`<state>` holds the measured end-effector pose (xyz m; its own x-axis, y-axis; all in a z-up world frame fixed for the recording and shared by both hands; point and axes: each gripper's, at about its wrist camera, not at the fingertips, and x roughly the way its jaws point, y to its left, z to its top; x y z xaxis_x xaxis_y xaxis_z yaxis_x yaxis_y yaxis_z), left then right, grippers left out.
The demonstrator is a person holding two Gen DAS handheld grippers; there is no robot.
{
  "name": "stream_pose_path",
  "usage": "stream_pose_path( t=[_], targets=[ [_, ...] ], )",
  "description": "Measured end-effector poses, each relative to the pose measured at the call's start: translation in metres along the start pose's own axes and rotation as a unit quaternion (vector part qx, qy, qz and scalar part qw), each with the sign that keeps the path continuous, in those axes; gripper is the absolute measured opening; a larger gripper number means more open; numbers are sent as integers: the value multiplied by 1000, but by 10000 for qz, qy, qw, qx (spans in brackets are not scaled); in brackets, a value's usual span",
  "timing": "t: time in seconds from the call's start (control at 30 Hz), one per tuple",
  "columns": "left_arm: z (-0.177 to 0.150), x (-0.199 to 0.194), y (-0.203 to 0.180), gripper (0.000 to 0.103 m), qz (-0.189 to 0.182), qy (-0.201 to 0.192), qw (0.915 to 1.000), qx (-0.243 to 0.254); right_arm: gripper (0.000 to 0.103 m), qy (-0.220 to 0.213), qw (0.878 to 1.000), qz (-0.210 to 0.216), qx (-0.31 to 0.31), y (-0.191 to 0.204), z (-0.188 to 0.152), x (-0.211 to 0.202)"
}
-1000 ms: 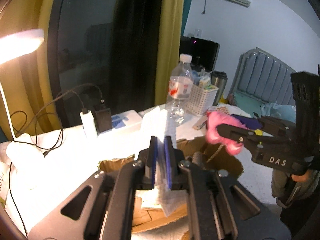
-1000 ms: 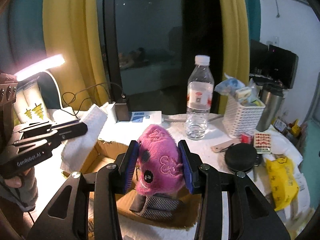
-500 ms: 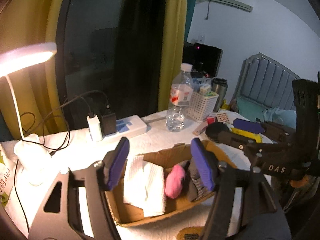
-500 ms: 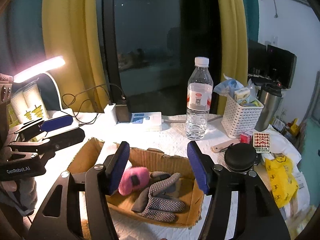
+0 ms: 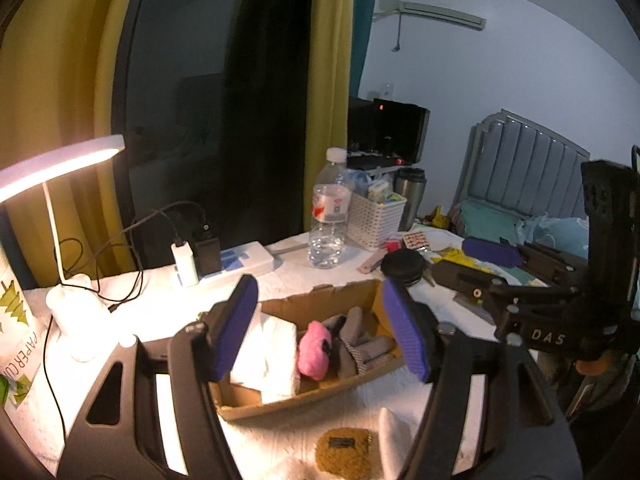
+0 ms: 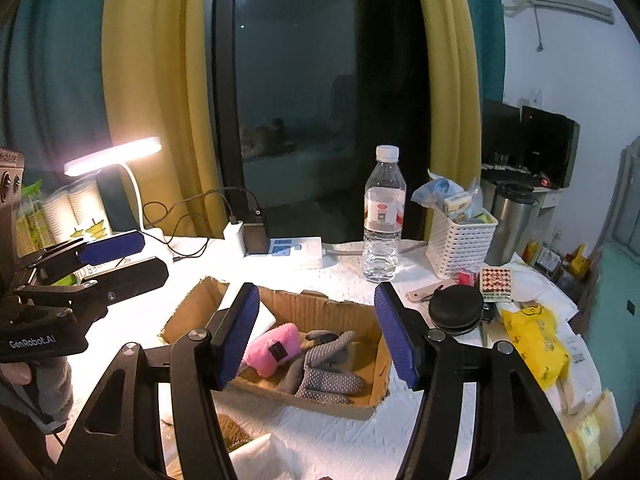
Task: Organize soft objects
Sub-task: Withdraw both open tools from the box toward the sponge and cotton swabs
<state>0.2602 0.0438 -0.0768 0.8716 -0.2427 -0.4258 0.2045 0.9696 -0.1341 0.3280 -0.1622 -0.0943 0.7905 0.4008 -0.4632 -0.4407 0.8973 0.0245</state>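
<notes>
— What is seen on the counter [image 6: 344, 280]?
— A cardboard box [image 6: 340, 312] is set there; a white cloth [image 5: 272, 352], grey gloves [image 6: 324, 372] and a pink plush [image 6: 276, 348] are laid inside.
— And the tongs?
— Left tongs [image 5: 320, 332] and right tongs [image 6: 318, 334] are held apart above it, nothing gripped.

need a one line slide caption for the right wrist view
Open right hand-held gripper above a cardboard box holding a pink plush, grey gloves and a white cloth.
</notes>
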Motion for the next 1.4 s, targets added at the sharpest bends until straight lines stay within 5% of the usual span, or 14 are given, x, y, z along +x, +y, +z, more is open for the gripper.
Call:
stream_pose_path(
  t=[0.73, 1.4],
  targets=[
    [-35, -60, -34, 74, -158, -51, 9999, 8, 63, -71, 9999, 76, 29, 16, -36, -66],
    [-96, -67, -47, 75, -300, 408, 9987, -93, 63, 342, 9992, 73, 175, 23, -92, -77]
  ],
)
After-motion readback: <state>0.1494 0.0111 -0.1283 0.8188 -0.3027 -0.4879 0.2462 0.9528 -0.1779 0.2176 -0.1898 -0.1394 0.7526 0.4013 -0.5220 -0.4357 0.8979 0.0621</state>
